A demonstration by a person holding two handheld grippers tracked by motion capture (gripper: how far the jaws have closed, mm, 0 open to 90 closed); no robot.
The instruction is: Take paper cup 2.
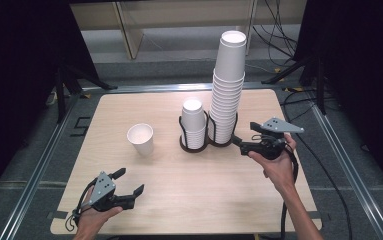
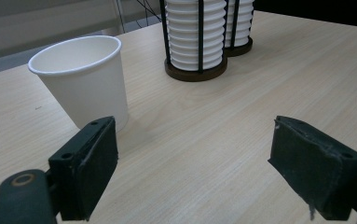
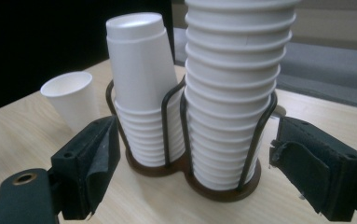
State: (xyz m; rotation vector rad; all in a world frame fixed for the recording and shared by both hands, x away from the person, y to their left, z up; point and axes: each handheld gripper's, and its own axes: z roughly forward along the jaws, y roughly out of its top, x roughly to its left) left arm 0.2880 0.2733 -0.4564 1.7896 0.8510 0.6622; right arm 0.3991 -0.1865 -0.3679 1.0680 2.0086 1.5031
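Observation:
A single white paper cup (image 1: 141,138) stands upright, mouth up, on the wooden table (image 1: 204,200) left of centre. A dark wire holder (image 1: 195,148) carries two stacks of upside-down white cups: a short stack (image 1: 193,122) and a tall stack (image 1: 227,85). My left gripper (image 1: 129,181) hovers near the table's front left, open and holding nothing; in the left gripper view the single cup (image 2: 80,77) stands just beyond the left jaw. My right gripper (image 1: 245,135) is open just right of the holder, pointing at the tall stack (image 3: 232,93), with nothing between its pads.
Metal rails (image 1: 44,165) frame the table. Black cables (image 1: 324,165) trail over the floor at the right and behind. A light wooden shelf unit (image 1: 129,30) stands at the back, and dark stands (image 1: 61,85) flank the table's far corners.

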